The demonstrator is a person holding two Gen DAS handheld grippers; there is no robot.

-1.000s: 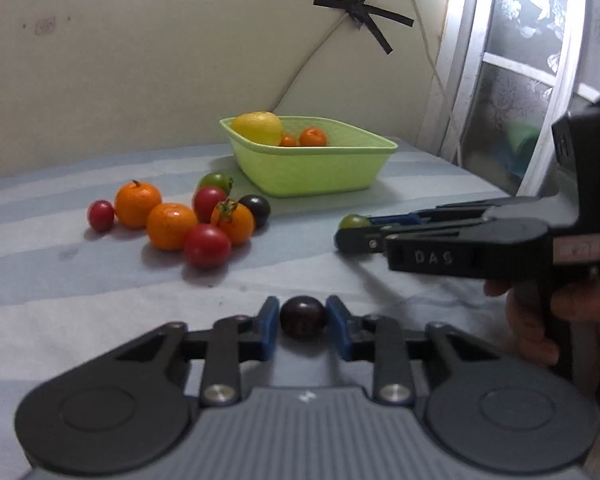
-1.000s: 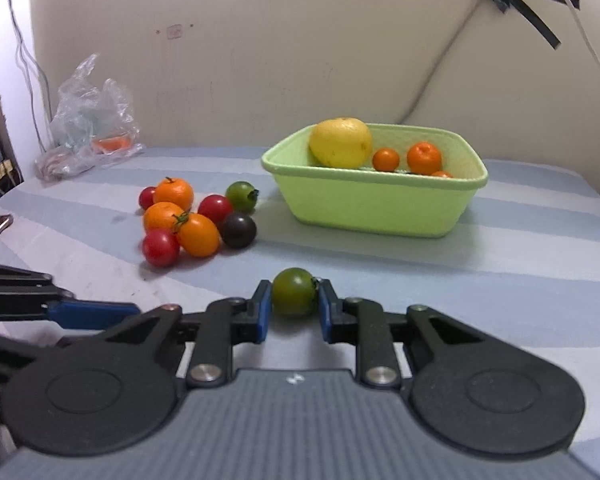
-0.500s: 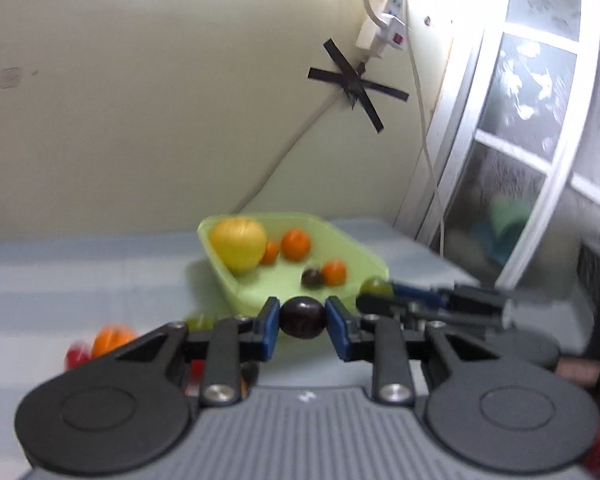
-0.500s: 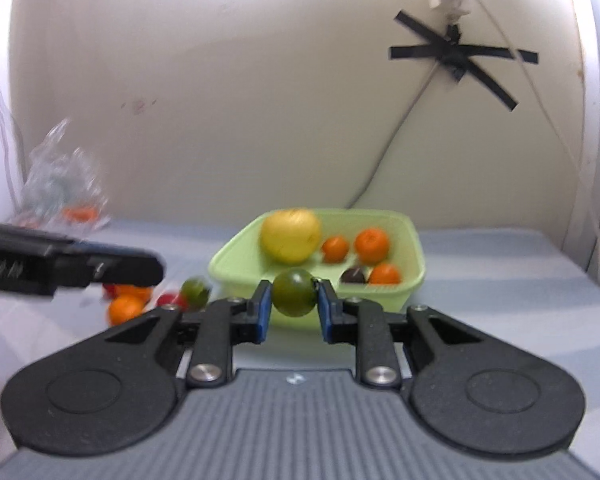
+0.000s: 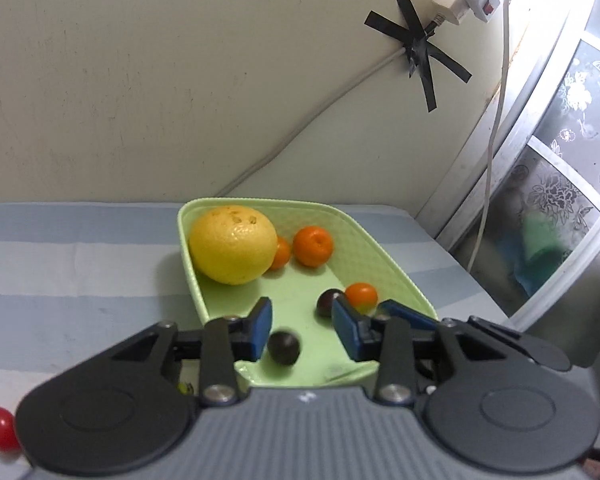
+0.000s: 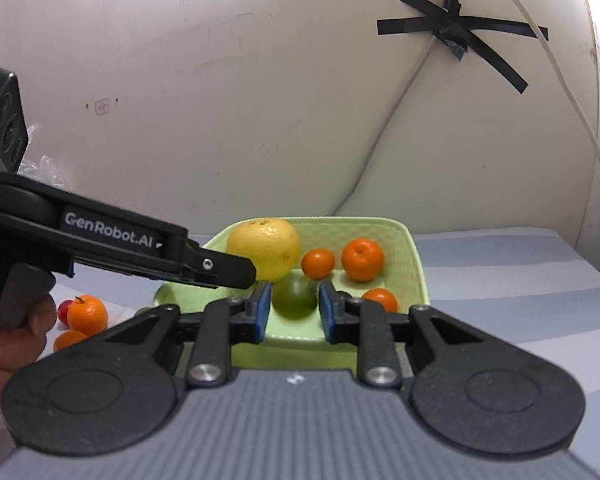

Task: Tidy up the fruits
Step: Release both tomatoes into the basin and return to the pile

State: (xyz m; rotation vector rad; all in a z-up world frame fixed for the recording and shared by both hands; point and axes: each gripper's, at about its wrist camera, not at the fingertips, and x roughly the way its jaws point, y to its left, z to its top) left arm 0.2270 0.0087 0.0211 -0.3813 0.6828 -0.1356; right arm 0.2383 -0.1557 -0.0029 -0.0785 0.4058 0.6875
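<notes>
One striped cloth (image 5: 80,256) beneath the basket (image 5: 384,256); wall (image 5: 140,80) seemingly cream.

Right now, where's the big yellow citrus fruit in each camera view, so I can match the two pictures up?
Left wrist view: the yellow citrus sits in the far left corner of the green basket, left of centre.
Right wrist view: the same fruit is just left of centre, partly behind the left gripper's tip.
Shared landmark: the black tape cross on the wall, upper right in both.
</notes>
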